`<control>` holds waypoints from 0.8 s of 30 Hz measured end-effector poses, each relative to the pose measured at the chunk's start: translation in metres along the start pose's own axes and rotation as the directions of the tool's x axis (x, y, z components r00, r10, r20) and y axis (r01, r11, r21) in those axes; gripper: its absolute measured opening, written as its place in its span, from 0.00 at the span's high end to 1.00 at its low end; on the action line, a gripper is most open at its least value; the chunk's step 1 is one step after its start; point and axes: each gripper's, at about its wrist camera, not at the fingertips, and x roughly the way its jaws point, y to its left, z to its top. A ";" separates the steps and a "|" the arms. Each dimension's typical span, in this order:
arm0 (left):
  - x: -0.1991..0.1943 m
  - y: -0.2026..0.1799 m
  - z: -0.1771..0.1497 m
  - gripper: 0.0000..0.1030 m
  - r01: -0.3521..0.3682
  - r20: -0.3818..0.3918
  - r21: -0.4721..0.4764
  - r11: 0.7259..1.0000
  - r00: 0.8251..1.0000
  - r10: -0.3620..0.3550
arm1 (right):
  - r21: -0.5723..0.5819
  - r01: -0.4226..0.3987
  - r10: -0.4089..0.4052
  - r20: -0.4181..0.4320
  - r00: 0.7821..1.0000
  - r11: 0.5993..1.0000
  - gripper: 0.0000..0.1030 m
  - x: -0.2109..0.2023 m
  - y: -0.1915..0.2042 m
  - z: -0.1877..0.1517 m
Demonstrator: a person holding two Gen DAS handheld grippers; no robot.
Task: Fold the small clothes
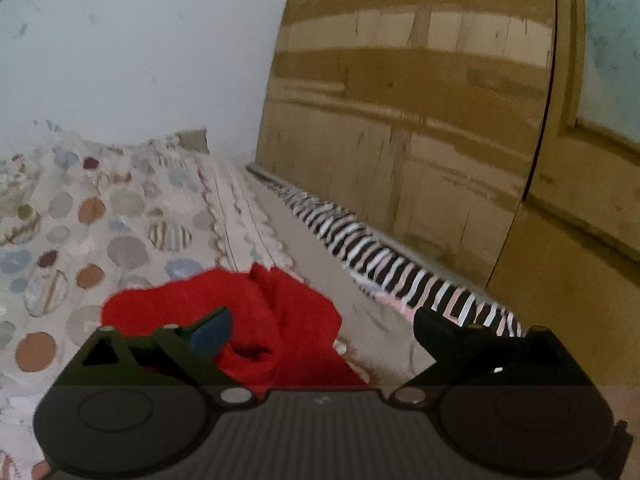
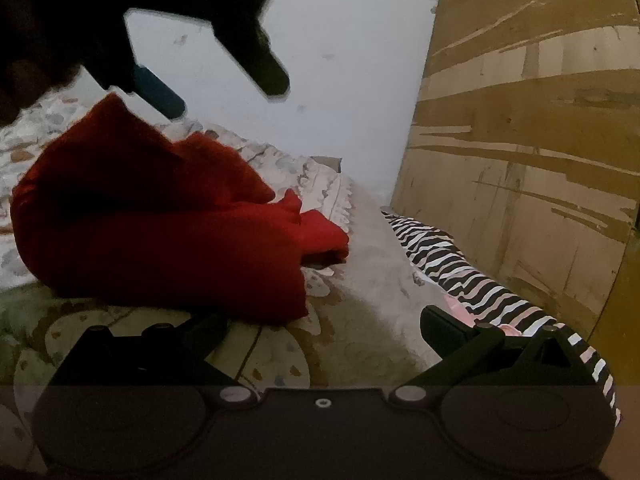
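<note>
1. Checked for text first: no brand, label or readable writing anywhere in either view. Both pictures are a bit soft, so tiny print would be lost anyway.

2. The task's thing is a red garment [image 1: 240,312], plain solid red and fairly thick-looking fabric. It's bunched into a rumpled heap with deep folds, and a smaller flap sticks out toward the wardrobe side. Can't tell what kind of clothing it is.

3. It lies on a bed, on a bedspread [image 1: 72,220] printed with grey, orange, blue and maroon dots. From the right wrist view the red garment [image 2: 160,232] sits left of centre, its lower edge just beyond the right gripper's left finger.

4. The left gripper [image 1: 322,326] has its jaws spread wide with nothing pinched. The finger with the blue pad [image 1: 212,330] is over the red cloth; the other finger is out over bare bedspread. In the right wrist view the left gripper [image 2: 230,90] hangs above the heap, apart from it.

5. The right gripper [image 2: 324,322] is wide open too, holding nothing, low over the bedspread [image 2: 360,280].

6. A zebra-striped cloth [image 1: 380,256] runs along the bed edge, against a scuffed wooden wardrobe [image 1: 420,120]. Pale wall [image 1: 140,40] behind.
</note>
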 end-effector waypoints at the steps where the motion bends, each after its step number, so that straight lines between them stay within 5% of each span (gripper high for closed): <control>1: -0.010 0.001 0.000 0.01 -0.011 0.020 -0.008 1.000 1.000 0.011 | 0.026 -0.011 0.010 0.022 1.000 1.000 0.00 -0.004 -0.004 0.001; 8: -0.050 0.030 -0.015 0.00 -0.149 0.038 -0.058 0.987 0.988 0.152 | 0.119 -0.083 0.072 0.093 0.993 0.989 0.00 -0.005 -0.025 0.022; 13: -0.041 0.059 -0.039 0.00 -0.204 -0.059 -0.102 0.974 0.978 0.199 | 0.229 -0.250 0.230 0.109 0.967 0.941 0.00 0.016 -0.047 0.050; 16: -0.034 0.069 -0.052 0.00 -0.171 -0.068 -0.110 0.979 0.984 0.164 | 0.314 -0.406 0.398 0.092 0.913 0.858 0.00 0.045 -0.060 0.075; 21: -0.019 0.069 -0.062 0.00 -0.188 -0.059 -0.039 0.981 0.981 0.185 | 0.415 -0.593 0.630 0.061 0.774 0.690 0.00 0.100 -0.060 0.113; 24: -0.013 0.067 -0.066 0.01 -0.174 -0.063 -0.009 0.985 0.983 0.174 | 0.436 -0.618 0.673 0.036 0.739 0.655 0.00 0.132 -0.049 0.129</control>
